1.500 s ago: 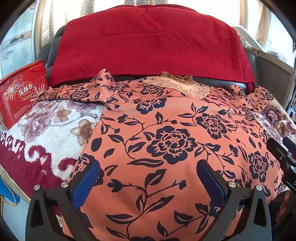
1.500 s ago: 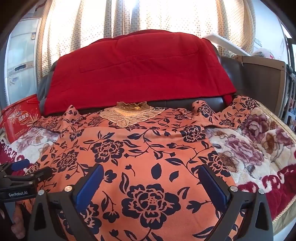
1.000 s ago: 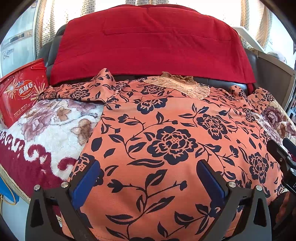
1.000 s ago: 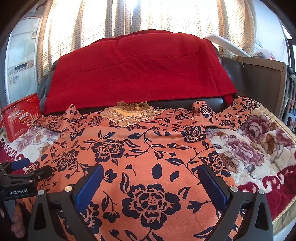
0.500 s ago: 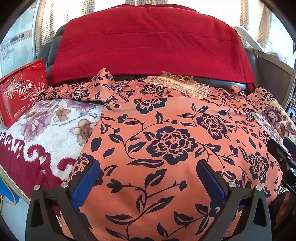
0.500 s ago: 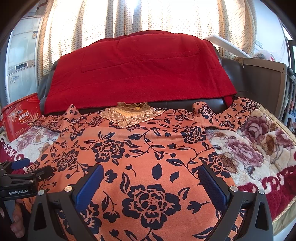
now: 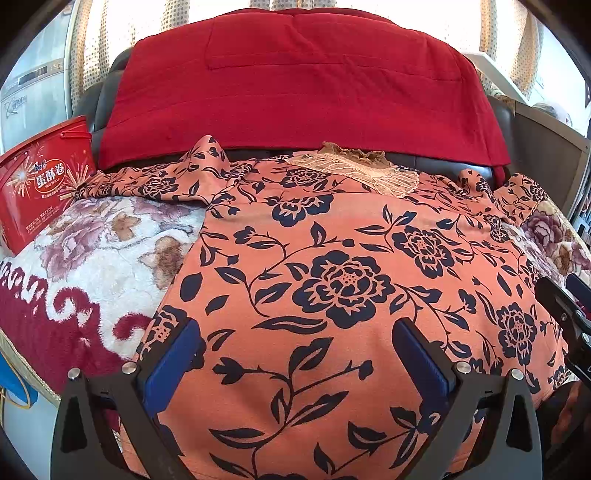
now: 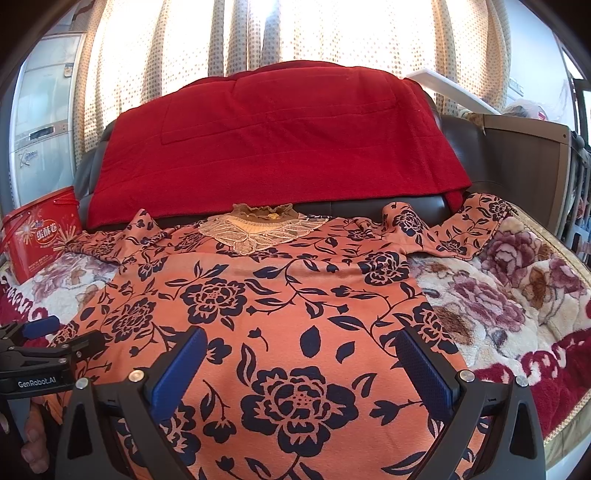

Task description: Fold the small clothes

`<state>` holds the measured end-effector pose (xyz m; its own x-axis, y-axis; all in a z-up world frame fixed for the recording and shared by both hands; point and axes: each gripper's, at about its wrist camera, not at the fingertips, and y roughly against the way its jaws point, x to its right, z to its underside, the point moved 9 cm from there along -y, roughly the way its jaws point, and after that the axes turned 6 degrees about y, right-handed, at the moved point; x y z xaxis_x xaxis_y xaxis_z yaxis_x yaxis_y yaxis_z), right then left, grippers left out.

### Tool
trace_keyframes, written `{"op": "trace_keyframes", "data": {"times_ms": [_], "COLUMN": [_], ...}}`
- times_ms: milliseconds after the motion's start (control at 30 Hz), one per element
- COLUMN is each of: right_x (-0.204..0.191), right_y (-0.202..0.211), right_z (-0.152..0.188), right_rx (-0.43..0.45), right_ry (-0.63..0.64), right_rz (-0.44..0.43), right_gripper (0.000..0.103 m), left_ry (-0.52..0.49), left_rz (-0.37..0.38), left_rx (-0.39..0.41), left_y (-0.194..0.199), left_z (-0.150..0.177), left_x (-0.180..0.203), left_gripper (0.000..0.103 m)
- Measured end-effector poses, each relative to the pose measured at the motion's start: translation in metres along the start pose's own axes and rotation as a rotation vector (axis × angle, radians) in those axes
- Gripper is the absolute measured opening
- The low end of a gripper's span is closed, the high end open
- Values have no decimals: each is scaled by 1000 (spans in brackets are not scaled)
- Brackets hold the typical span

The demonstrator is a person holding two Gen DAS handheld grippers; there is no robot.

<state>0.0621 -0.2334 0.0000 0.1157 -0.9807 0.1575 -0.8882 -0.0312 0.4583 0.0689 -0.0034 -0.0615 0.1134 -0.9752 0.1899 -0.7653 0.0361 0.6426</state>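
We record the blouse (image 7: pixel 332 280) at centre frame as salmon-orange, printed with navy roses, leaves and trailing vines; its collar (image 7: pixel 365 171), upper centre, is beige lace with a brown ruffle. The blanket (image 7: pixel 96 251) at left is cream plush with mauve and brown flowers, bordered in dark red with white scrolls; the throw (image 7: pixel 303 88) across the top is plain deep red. The tin (image 7: pixel 40 195), upper left, is red with white lettering and firework streaks; the curtain (image 8: pixel 295 33) at the top of the right wrist view is cream, dotted brown. Both grippers carry blue pads (image 8: pixel 177 369) on black frames.
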Motion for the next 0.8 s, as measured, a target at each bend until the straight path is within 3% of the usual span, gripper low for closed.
{"op": "trace_keyframes", "data": {"times_ms": [133, 267, 433, 533, 633, 767, 800], "right_x": [0, 3, 42, 101, 185, 299, 327], "right_y": [0, 1, 15, 10, -25, -84, -98], "right_z": [0, -2, -35, -62, -75, -89, -94], "right_rx": [2, -11, 73, 129, 52, 3, 6], "right_ry": [2, -26, -209, -336, -490, -691, -732], "right_rz": [0, -35, -187, -221, -181, -133, -109], "right_gripper": [103, 103, 103, 103, 103, 101, 96], "left_ry": [5, 9, 50, 159, 276, 273, 266], "left_rz": [-3, -21, -69, -55, -60, -92, -104], "left_rx": [-11, 47, 114, 52, 13, -8, -12], "left_y": [0, 7, 8, 2, -5, -14, -17], "left_z": [0, -7, -20, -18, -18, -18, -18], "left_x": [-1, -11, -41, -61, -81, -85, -85], "left_gripper": [103, 103, 103, 103, 103, 103, 103]}}
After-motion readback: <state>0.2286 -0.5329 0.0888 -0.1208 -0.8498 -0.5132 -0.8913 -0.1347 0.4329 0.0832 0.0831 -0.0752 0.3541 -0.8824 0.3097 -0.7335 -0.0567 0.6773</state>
